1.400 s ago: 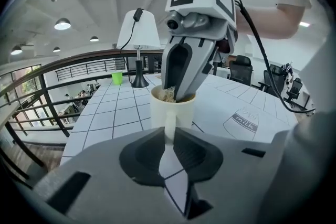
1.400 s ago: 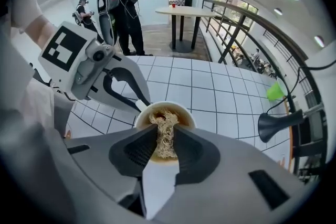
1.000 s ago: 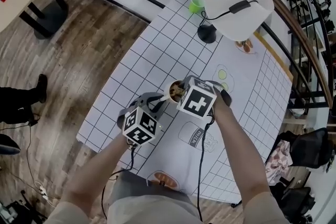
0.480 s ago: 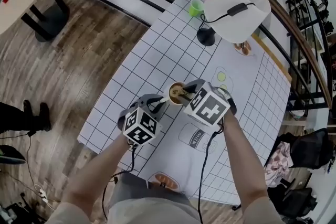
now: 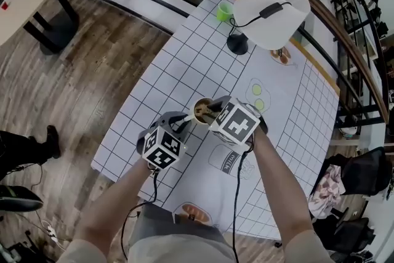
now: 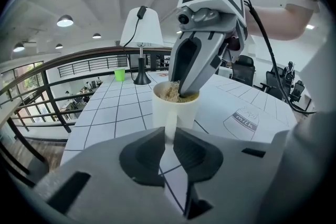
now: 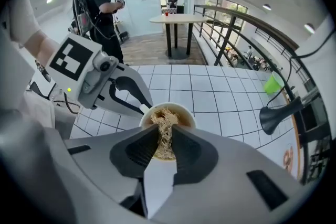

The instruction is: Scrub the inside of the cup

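At the near left of the gridded table point(image 5: 178, 64), the left gripper point(image 6: 167, 134) is seen clenched on the handle point(image 6: 169, 129) of the white cup point(image 6: 176, 110), the thin white strip being pinched between its jaws. The cup is stood upright on the cloth near the middle of the table's near half, just beyond that gripper's tips. Its mouth is turned straight up, so its long axis runs vertically, and the handle is pointed to the near left, toward the left gripper. Just to the right, the right gripper point(image 7: 165, 136) is angled down from the near right, directly over the cup's mouth. Its jaws are closed tightly on a tan fibrous scrubber point(image 7: 165, 123), which hangs from the tips into the cup's interior. The scrubber's length is thus lined up roughly with the cup's own upright axis. The right gripper is judged the working one, being the nearer to the opening. The left is judged only to steady the cup against the rubbing. The coming stroke appears to depend on the wad being pressed sideways against the inner wall. Farther off to the right, a white lamp point(image 5: 271, 3) and a small green cup point(image 5: 225, 10) are left well apart from the work.
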